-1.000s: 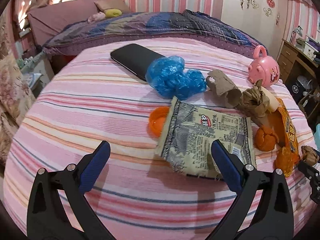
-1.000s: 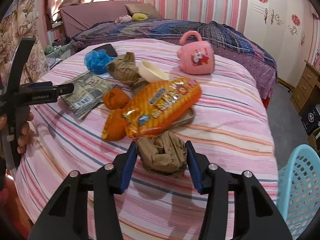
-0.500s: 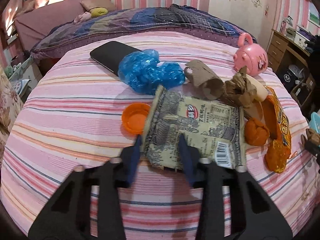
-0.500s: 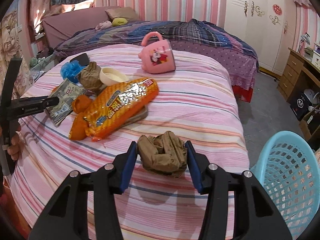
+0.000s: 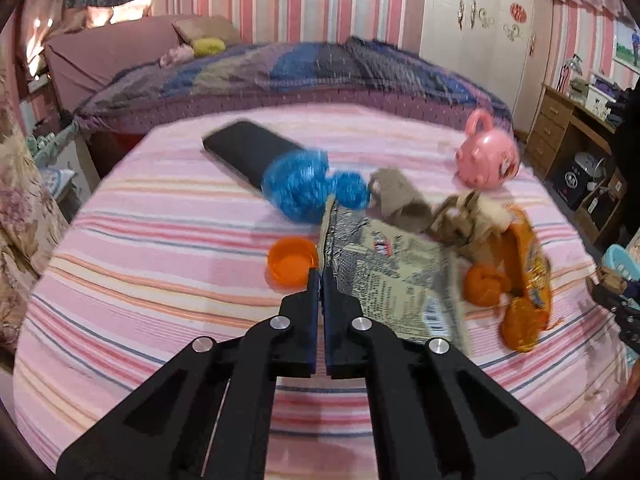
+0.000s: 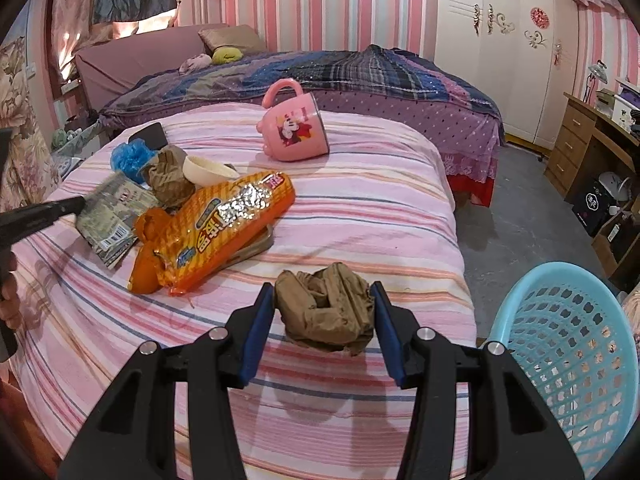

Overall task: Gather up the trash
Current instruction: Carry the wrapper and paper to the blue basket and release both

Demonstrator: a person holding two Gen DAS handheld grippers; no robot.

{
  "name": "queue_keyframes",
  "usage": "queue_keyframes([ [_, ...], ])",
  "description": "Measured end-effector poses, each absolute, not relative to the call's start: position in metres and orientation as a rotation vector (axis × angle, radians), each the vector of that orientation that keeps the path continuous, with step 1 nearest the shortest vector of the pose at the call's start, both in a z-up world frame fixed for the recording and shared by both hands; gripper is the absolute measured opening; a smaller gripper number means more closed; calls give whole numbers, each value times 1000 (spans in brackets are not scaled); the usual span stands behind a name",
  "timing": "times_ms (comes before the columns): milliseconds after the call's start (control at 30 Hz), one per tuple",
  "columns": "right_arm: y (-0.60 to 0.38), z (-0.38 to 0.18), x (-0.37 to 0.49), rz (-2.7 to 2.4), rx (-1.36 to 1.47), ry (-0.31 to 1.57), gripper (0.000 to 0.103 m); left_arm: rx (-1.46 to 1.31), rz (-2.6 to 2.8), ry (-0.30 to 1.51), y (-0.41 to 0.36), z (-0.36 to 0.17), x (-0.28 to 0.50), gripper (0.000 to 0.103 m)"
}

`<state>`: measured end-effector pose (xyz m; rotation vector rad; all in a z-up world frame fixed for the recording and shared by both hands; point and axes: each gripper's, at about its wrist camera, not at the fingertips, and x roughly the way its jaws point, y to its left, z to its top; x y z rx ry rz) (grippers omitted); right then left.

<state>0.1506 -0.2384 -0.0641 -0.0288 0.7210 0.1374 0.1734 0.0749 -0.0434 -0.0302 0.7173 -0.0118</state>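
Now, left gripper (image 5: 321,280): jaws pressed together on the near edge of the grey printed snack wrapper (image 5: 394,276), pinching it; the wrapper looks lifted and tilted off the striped bedspread (image 5: 160,264), though blur makes the height hard to judge.
Right gripper (image 6: 323,312): jaws closed onto the crumpled brown paper wad (image 6: 326,314) from both sides, carried over the bed's near edge.
Destination: light-blue plastic basket (image 6: 560,360) on the floor just right of the bed, beside the right gripper; what can be seen of its inside shows no trash.
Progress: early, by my reading; 2 pieces are in hand and none is visibly binned.
Left on the bed: orange foil snack bag (image 6: 224,228), blue plastic wad (image 5: 304,188), orange cap (image 5: 291,261), crumpled orange peel-like lump (image 5: 484,284), cardboard tube (image 5: 394,196), a second brown paper crumple (image 6: 170,180), cream bowl (image 6: 208,170).
Probably not trash: pink mug (image 6: 294,128) on its side, black case (image 5: 248,150) half under the blue wad.
Writing, grey wrapper: a barcode at its corner and a red oval logo; the text is too blurred to read.
Writing, orange bag: large Chinese characters in blue and red panels, not legible enough to name a brand.
Writing, mug: a Mickey Mouse picture, no readable words.
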Motion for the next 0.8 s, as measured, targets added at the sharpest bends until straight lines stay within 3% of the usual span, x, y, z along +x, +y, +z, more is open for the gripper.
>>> queue_keyframes([
  [433, -262, -51, 140, 116, -21, 673, 48, 28, -1, 554, 27, 23, 133, 0],
  [800, -340, -32, 114, -31, 14, 612, 48, 23, -114, 467, -45, 72, 110, 0],
])
